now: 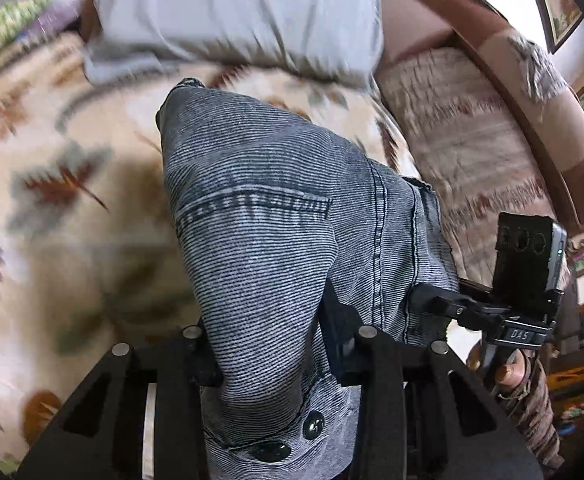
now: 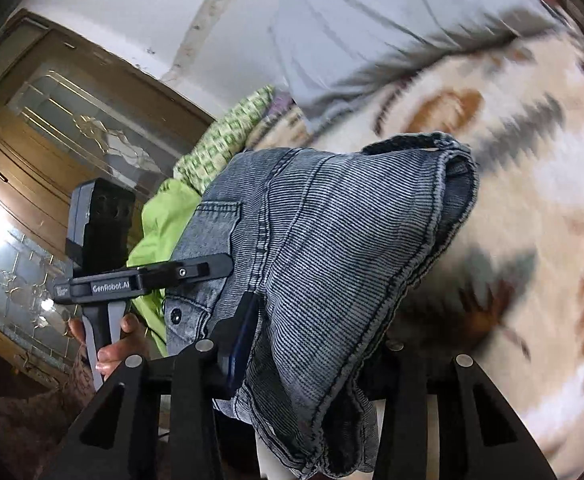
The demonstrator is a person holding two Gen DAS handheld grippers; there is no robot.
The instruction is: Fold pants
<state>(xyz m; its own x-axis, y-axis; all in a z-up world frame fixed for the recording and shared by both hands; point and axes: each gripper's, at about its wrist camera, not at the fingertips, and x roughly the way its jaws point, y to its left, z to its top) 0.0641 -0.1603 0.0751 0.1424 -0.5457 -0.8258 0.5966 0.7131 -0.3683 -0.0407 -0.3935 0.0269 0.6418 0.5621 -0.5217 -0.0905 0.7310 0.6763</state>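
The pants [image 1: 276,216] are grey washed denim and hang in the air above the bed, held by both grippers. My left gripper [image 1: 276,344] is shut on the waistband end, near two dark snap buttons [image 1: 311,426]. My right gripper [image 2: 311,364] is shut on another part of the pants [image 2: 331,232], which drape over its fingers. Each gripper shows in the other's view: the right one [image 1: 443,304] at the pants' right edge, the left one [image 2: 212,268] at their left edge. The fingertips are hidden by cloth.
Below lies a cream blanket with a leaf pattern [image 1: 52,184]. A light grey pillow [image 1: 232,12] lies at the far end. A brown headboard [image 1: 531,120], green cloth [image 2: 160,232] and a wooden glass-panelled wardrobe [image 2: 52,128] are to the sides.
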